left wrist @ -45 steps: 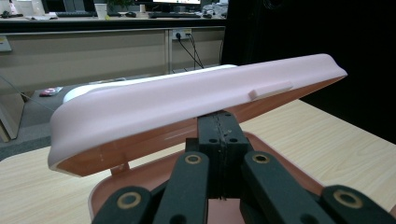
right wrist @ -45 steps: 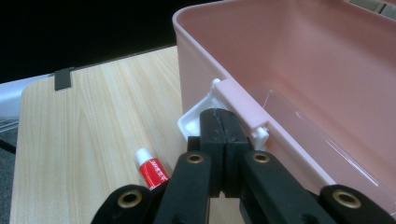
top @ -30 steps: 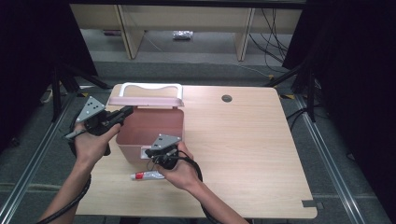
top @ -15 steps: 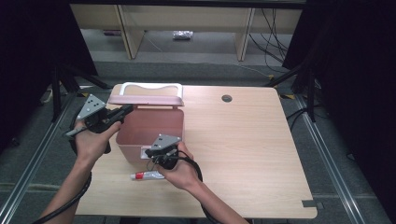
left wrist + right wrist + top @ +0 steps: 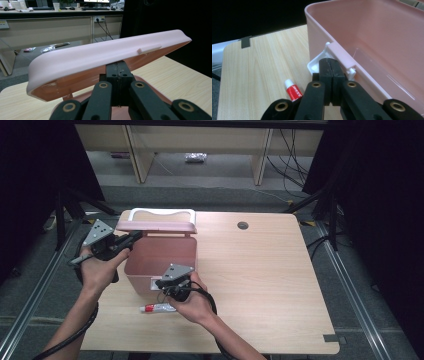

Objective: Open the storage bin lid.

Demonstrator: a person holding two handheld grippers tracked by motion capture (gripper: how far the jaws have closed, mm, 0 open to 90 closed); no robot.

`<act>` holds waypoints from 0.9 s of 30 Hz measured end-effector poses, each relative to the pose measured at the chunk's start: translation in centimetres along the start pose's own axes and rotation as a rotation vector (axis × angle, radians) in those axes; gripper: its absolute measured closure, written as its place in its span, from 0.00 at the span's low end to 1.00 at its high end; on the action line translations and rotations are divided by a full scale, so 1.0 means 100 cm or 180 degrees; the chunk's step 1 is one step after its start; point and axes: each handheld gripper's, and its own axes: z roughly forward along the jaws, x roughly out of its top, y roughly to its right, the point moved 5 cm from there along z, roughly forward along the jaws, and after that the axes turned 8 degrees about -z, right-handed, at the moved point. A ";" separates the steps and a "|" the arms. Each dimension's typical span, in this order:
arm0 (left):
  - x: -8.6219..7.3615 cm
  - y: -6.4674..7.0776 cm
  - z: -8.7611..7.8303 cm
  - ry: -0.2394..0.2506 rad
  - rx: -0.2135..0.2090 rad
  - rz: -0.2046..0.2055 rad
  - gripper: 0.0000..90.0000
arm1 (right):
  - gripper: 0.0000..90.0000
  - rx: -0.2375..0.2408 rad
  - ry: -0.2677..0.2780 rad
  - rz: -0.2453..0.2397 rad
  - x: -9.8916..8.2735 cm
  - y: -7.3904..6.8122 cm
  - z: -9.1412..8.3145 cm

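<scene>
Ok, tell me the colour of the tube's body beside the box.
Red, with a white cap; the tube shows best in the right gripper view.

Probably an office, desks (image 5: 50, 27), monitor (image 5: 96, 1), wall sockets (image 5: 100, 18)

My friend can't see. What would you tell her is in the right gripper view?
The right gripper, jaws shut, rests against the white latch on the front of an open pink box. A small red-and-white tube lies on the wooden table beside it.

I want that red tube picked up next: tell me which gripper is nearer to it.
Right. The right gripper sits at the pink box's front latch, just above the red tube. The left gripper is up under the raised lid, farther off.
</scene>
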 end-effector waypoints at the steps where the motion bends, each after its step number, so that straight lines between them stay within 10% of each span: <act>1: 0.000 0.000 0.000 0.0002 0.0003 -0.0004 0.99 | 1.00 -0.0002 -0.0002 -0.0004 0.000 0.000 0.000; 27: 0.010 -0.005 0.007 0.0005 0.0043 0.0014 0.99 | 1.00 0.0015 -0.0042 0.0015 -0.001 -0.001 -0.001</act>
